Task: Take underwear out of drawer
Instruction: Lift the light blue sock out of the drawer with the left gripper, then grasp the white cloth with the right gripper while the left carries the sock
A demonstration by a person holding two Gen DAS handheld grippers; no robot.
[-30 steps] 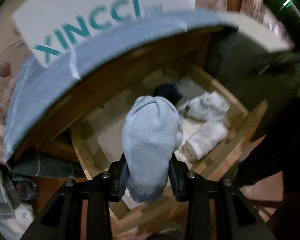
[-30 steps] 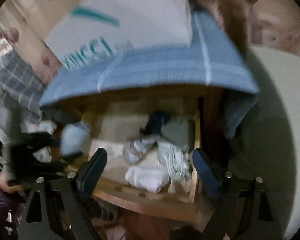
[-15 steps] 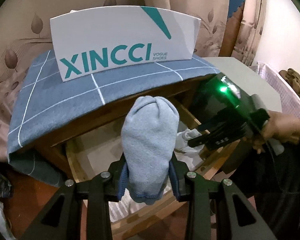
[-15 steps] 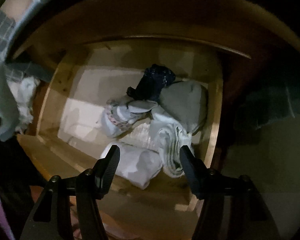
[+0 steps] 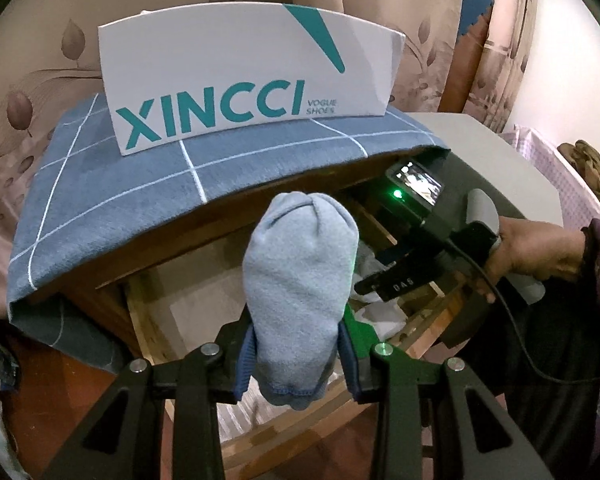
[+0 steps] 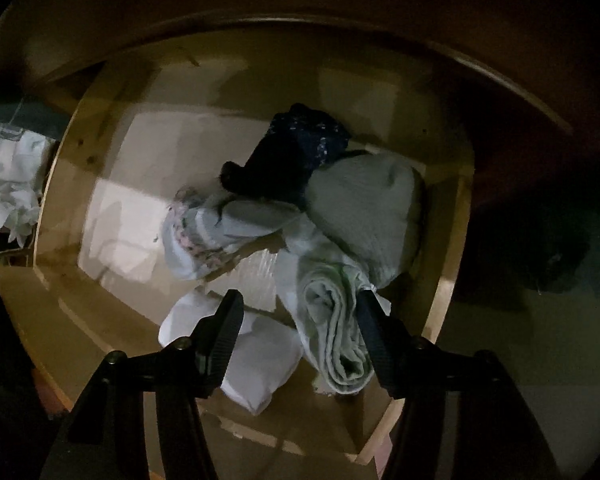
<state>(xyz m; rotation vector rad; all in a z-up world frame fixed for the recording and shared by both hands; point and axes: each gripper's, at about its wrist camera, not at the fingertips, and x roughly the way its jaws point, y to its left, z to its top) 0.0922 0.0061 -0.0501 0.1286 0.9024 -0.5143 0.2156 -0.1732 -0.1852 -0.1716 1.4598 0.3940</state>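
The left gripper (image 5: 298,354) is clamped on a soft, fleecy pale-blue rolled bundle (image 5: 300,280) standing up between its pads, above the open wooden drawer (image 5: 148,300). The right gripper (image 6: 300,336), held in a hand (image 5: 540,248), points down into the drawer with jaws closing around a ribbed, whitish rolled garment (image 6: 332,320), its pads not yet pressing; beside it lie a smooth white fold (image 6: 260,364), a grey lump (image 6: 364,208) and a dark speckled piece (image 6: 292,152). Beyond, a blue checked cloth (image 5: 120,200) covers the cabinet top under a white XINCCI shoe box (image 5: 240,80), before patterned curtains (image 5: 28,92).
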